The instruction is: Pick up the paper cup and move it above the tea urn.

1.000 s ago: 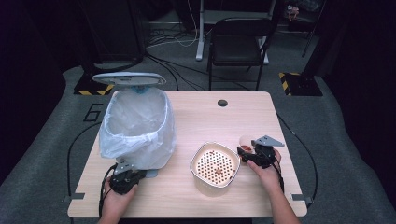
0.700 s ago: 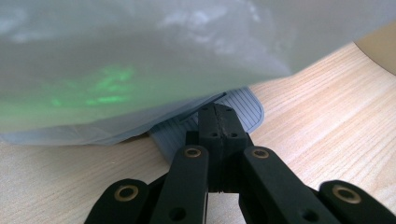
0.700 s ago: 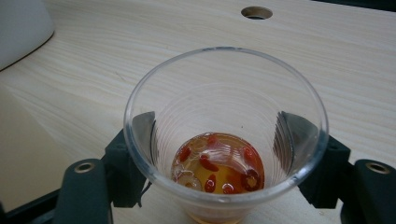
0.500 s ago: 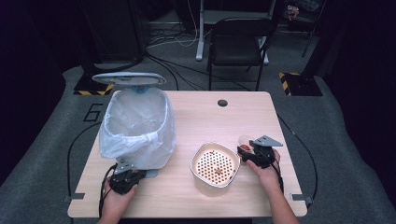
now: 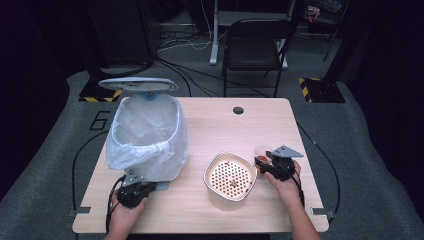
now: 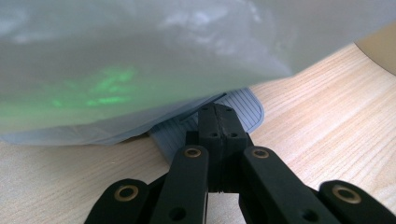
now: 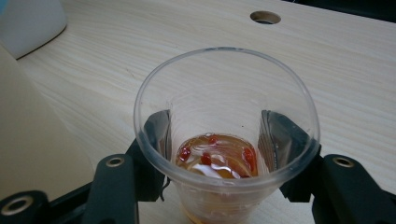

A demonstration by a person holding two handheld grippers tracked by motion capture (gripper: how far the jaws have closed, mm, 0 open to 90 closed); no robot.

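On the left of the desk [image 5: 210, 125], at about nine o'clock from its middle, stands a bin [image 5: 145, 137] lined with a pale plastic bag, its lid [image 5: 137, 84] raised behind it at the twelve o'clock side. At the bin's six o'clock foot lie the left tongs [image 5: 134, 186], held in the person's left hand [image 5: 125, 212]. In the left gripper view the left tongs [image 6: 218, 122] are shut tight, the two black jaws pressed flat against each other with nothing between them. Their tips rest on or just over a ribbed grey pedal [image 6: 233, 112] that juts from under the bag [image 6: 140, 60]; whether they touch it I cannot tell.

Toward the desk's five o'clock sits a cream strainer bowl [image 5: 230, 177] with a perforated insert and a few reddish bits in it. Just beside it, at its two o'clock, stands a clear plastic cup [image 5: 262, 152], upright on the desk. The right tongs [image 5: 262, 165], in the person's right hand [image 5: 287, 182], reach around that cup from its five o'clock side.

In the right gripper view the cup [image 7: 226, 135] holds a shallow amber liquid with small red pieces. The right tongs [image 7: 219, 140] stand about half open and have just been closing, with the cup between them; one jaw shows through each side of the clear wall, close against it. A cable hole [image 5: 238, 110] lies at the desk's twelve o'clock.
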